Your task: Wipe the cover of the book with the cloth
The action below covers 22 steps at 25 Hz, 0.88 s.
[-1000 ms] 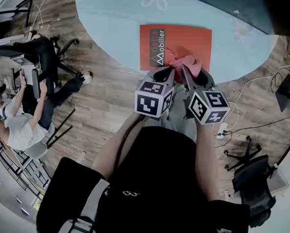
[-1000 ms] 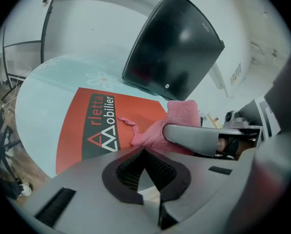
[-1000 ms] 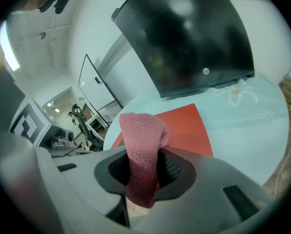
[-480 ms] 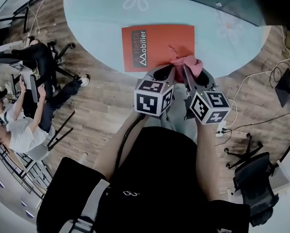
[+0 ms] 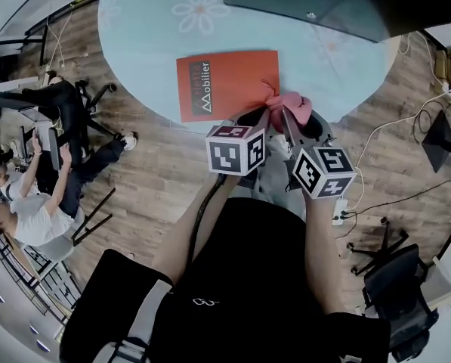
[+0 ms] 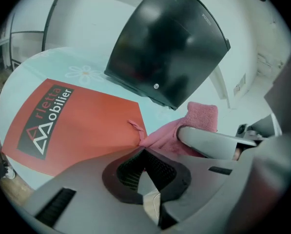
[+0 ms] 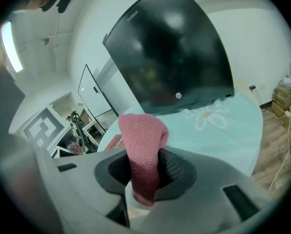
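An orange-red book point(image 5: 227, 84) with a dark spine strip lies flat on the pale blue table point(image 5: 149, 36). A pink cloth point(image 5: 293, 106) sits at the book's near right corner, bunched between both grippers. My right gripper point(image 5: 285, 116) is shut on it; in the right gripper view the cloth point(image 7: 141, 150) stands up out of the jaws point(image 7: 144, 156). My left gripper point(image 5: 261, 117) is just left of it, jaws together, pinching a twisted corner of the cloth point(image 6: 135, 128) at its tip point(image 6: 141, 149). In the left gripper view the book point(image 6: 72, 126) lies ahead and to the left.
A large black screen-like panel point(image 6: 169, 48) leans over the table's far side point(image 5: 301, 2). Seated people and office chairs point(image 5: 36, 180) are on the wood floor at left. Another chair point(image 5: 395, 278) and cables point(image 5: 384, 131) lie at right.
Both grippers with the cloth have slid right across the cover, from its near middle to its near right corner. The view has also shifted, so the book sits further left.
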Motion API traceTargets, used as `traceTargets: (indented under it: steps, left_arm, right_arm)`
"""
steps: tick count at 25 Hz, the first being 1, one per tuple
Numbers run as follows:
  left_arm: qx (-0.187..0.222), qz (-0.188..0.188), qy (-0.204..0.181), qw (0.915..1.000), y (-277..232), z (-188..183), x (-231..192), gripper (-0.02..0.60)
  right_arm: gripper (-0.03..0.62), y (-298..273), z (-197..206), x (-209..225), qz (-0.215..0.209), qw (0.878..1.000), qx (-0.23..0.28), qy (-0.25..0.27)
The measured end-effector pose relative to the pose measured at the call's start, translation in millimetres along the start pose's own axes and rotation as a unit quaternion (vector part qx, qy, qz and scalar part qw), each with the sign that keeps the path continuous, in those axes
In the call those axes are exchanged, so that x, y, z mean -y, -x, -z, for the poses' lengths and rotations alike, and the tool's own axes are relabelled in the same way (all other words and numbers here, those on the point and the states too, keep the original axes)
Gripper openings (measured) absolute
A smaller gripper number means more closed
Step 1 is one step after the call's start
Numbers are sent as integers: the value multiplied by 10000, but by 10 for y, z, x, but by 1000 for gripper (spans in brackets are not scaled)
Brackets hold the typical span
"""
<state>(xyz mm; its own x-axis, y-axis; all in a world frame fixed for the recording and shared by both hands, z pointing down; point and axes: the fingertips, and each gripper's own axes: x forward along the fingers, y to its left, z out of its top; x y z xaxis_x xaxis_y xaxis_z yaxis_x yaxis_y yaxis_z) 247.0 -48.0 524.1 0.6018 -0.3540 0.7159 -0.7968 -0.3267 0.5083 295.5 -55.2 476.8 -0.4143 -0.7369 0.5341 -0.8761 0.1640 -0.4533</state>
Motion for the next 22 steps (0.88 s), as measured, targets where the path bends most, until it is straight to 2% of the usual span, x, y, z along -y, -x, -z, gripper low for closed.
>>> traceTargets:
  steps: [5, 10, 12, 16, 22]
  left_arm:
    - [604, -162, 41, 9980, 267, -438, -58, 9]
    - [1477, -209, -85, 9888, 678, -1095, -91, 9]
    - [1830, -216, -171, 9827, 895, -1339, -78, 9]
    - [2550, -301, -429, 9655, 1327, -1811, -19, 9]
    - [3280, -344, -704, 9414, 1885, -2219, 28, 9]
  right_arm:
    - [95, 85, -374, -73, -115, 9988, 442, 147]
    - [95, 29, -999, -415, -464, 9913, 1046, 649]
    - [95, 57, -1251, -604, -638, 9856, 1319, 847]
    - [94, 182, -1723, -933, -984, 9700, 1883, 1185]
    - [91, 255, -2115, -1317, -1139, 9522, 2267, 1700]
